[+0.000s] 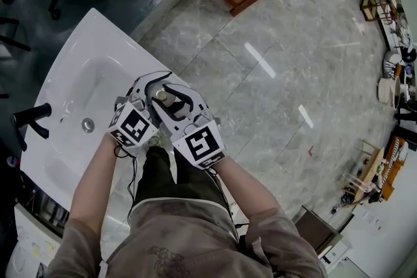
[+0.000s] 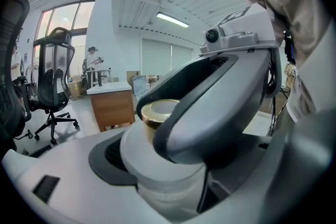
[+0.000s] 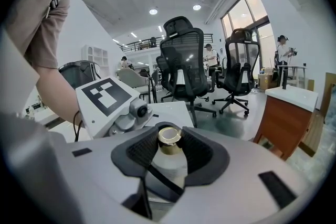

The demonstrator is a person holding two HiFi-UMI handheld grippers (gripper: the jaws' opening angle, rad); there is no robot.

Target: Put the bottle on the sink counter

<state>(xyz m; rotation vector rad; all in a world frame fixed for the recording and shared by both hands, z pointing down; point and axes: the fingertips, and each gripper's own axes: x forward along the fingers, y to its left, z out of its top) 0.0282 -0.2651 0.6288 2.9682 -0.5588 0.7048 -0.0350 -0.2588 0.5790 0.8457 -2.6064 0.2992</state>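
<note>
Right gripper view: gold-capped bottle (image 3: 169, 140)

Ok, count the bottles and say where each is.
1. The frosted white bottle with a gold cap sits clamped between the left gripper and right gripper, near the white sink counter. Others could hide behind them.
</note>
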